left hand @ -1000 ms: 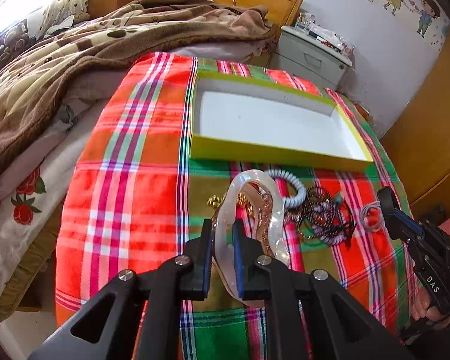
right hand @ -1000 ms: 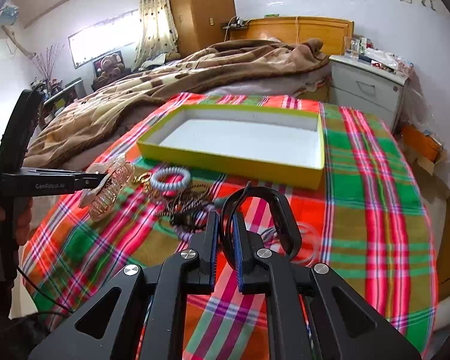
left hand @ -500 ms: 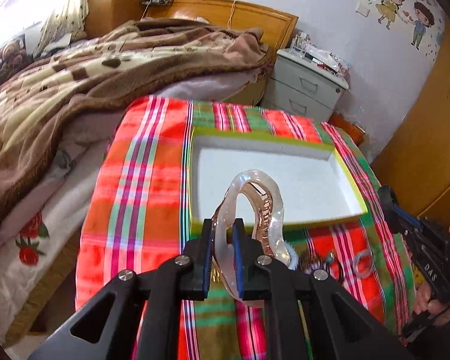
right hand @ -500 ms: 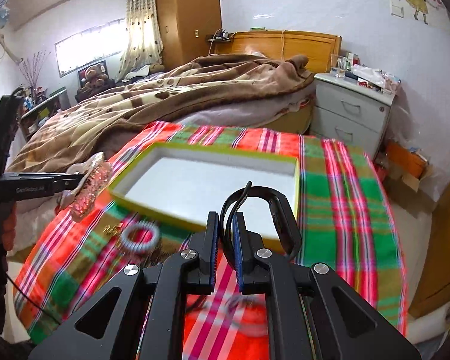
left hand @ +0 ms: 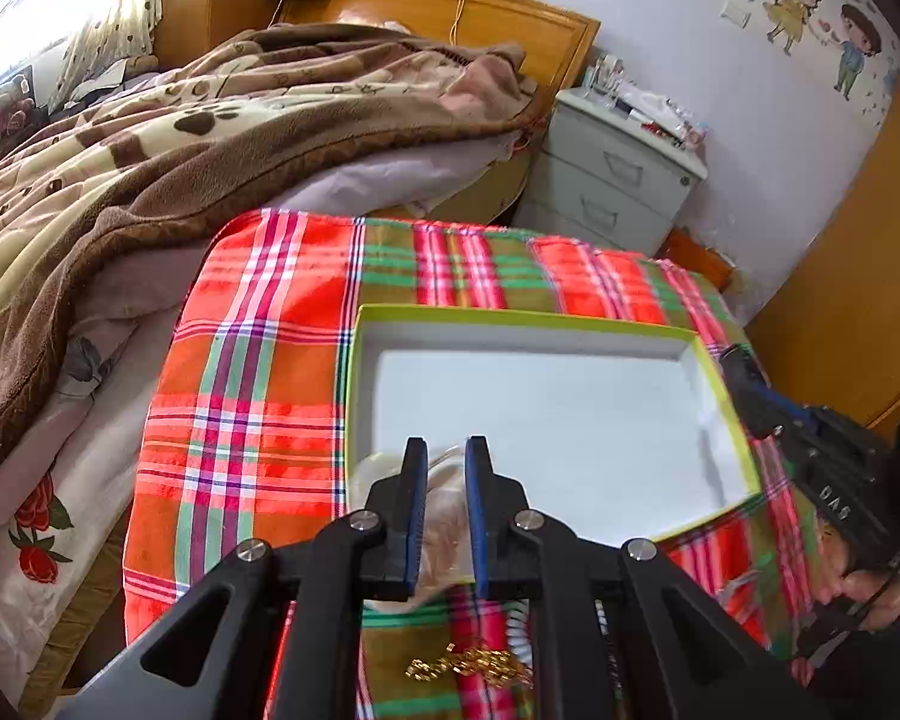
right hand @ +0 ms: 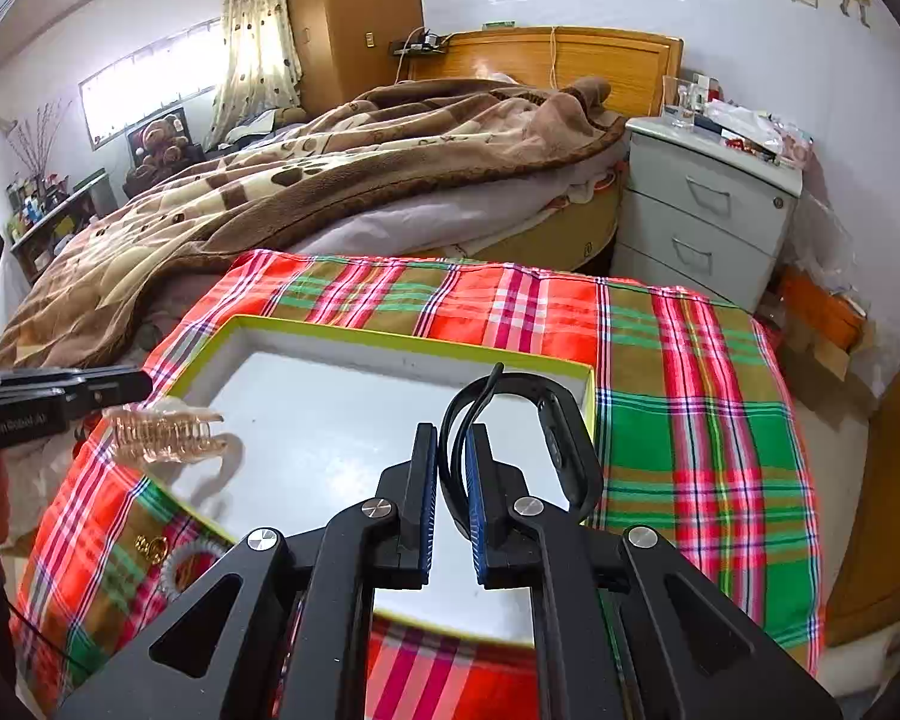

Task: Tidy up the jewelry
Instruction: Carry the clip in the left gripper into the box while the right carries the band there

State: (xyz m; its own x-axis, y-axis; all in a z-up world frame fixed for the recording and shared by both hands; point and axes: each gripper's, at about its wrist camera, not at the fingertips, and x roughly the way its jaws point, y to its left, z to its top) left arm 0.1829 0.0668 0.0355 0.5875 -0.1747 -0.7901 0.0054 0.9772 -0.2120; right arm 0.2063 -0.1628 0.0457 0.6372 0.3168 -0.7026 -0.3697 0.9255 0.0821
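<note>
A yellow-green tray with a white floor (left hand: 534,319) (right hand: 390,343) lies on the plaid cloth. My left gripper (left hand: 444,456) has its jaws parted, and a translucent pink hair claw (left hand: 444,531) (right hand: 165,435) sits between and below them over the tray's near left corner, seemingly dropping out. My right gripper (right hand: 452,441) has its jaws slightly apart around a black smart band (right hand: 561,450), which hangs over the tray's right side.
A gold chain (left hand: 468,666) (right hand: 150,546), a white coil hair tie (right hand: 180,564) and other small jewelry lie on the cloth before the tray. A bed with a brown blanket (left hand: 150,138) is behind; a grey nightstand (left hand: 618,174) stands at the back right.
Both grippers moved forward from the jewelry pile to above the tray. The left jaws have opened and the hair claw has slipped down; the right jaws have loosened around the black band.
</note>
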